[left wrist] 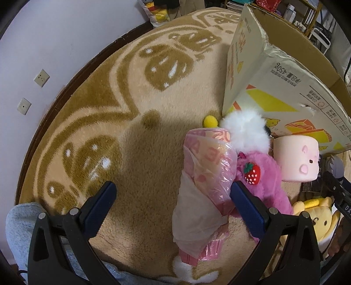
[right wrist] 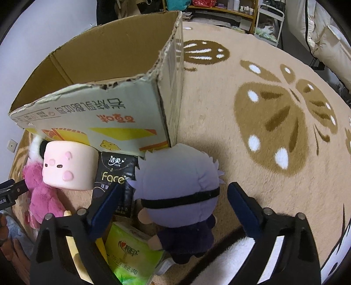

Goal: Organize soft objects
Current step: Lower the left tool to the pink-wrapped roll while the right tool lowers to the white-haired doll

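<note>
At frame centre, our left gripper [left wrist: 173, 193] gapes wide over pink plastic-wrapped roll [left wrist: 204, 175] on tan patterned rug [left wrist: 131, 109]. Our right gripper [right wrist: 175, 197] spread apart, straddling lavender-haired plush doll [right wrist: 179, 182]. Open cardboard box [right wrist: 98, 72] upper left; pink cube plush [right wrist: 68, 168] left beneath it.

Beige patterned rug [right wrist: 252, 153], lilac wall [left wrist: 54, 43], wall sockets [left wrist: 41, 77], cluttered shelves [right wrist: 237, 8]

Beige rug [right wrist: 252, 153] with brown leaf motifs — pink plush [left wrist: 263, 182], red strawberry; doll [right wrist: 177, 182] seemingly lilac-haired.
</note>
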`<state>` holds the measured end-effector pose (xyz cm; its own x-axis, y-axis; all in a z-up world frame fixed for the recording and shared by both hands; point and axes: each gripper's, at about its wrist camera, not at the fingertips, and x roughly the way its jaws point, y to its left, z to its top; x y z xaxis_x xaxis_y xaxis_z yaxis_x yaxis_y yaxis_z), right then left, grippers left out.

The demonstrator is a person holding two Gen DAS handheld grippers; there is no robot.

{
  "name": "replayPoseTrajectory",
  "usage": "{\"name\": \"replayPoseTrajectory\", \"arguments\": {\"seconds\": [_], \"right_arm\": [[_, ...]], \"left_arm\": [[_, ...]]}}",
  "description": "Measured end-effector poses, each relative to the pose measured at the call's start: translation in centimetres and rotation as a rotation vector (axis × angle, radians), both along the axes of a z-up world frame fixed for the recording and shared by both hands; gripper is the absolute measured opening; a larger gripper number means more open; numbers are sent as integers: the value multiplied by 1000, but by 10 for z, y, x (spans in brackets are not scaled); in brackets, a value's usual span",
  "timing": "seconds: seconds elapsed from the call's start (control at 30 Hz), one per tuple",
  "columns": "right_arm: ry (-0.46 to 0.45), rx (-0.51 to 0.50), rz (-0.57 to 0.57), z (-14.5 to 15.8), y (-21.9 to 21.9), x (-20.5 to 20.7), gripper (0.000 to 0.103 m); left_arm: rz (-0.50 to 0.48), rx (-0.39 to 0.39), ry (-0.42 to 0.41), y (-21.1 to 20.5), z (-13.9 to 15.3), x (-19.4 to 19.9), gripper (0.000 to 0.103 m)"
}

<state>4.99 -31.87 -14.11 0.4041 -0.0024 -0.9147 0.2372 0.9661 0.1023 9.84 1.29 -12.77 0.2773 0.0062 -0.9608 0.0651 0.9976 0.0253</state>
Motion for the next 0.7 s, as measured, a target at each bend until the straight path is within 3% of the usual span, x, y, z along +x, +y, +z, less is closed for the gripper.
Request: {"name": "replayPoseTrajectory", "arguments": {"seconds": [0.23,0.4,0.7], "right_arm": [[15,46,5,-5,-3,1,83],[20,61,-7,-5,-8,3,77],[26,84,-21,-10,-17,5,69]], "left_arm": [[22,-39,21,6,-4,3,103],[-10,-2,-4,0,-2,1,103],[40,-75,39,10,-12,6,103]]}}
